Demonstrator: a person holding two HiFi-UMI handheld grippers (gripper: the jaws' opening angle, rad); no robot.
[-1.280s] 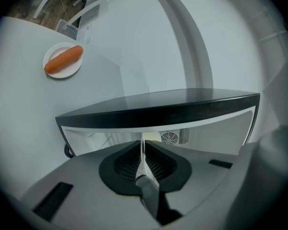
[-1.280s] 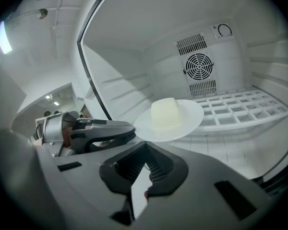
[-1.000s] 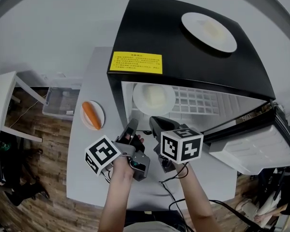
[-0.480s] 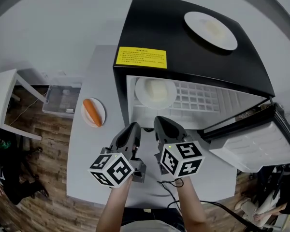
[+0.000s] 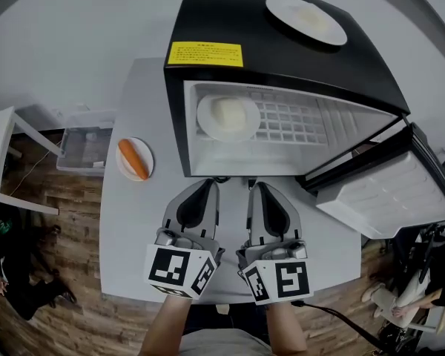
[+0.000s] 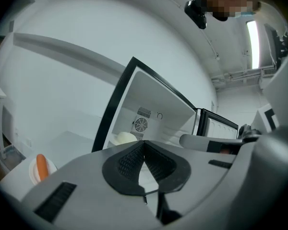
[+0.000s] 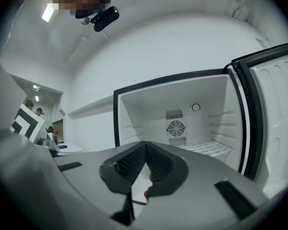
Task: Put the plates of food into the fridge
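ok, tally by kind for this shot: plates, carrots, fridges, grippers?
Plates: 3 (top plate, shelf plate, table plate)
Carrots: 1 (carrot)
Fridges: 1 (fridge)
Grippers: 2 (left gripper, right gripper)
Total: 7

Yellow label (image 5: 205,53) on the fridge (image 5: 282,58) top: print too small to read.

Shelf plate (image 5: 228,115): pale lump on it, kind unclear. Top plate (image 5: 305,19): same.

Left gripper view: the left gripper (image 6: 144,143) body hides most of the shelf plate and the carrot (image 6: 41,166)'s lower end.

Left forearm (image 5: 163,331) and right forearm (image 5: 288,334): cut off at the bottom edge.

Plastic bin (image 5: 85,148): contents unclear.
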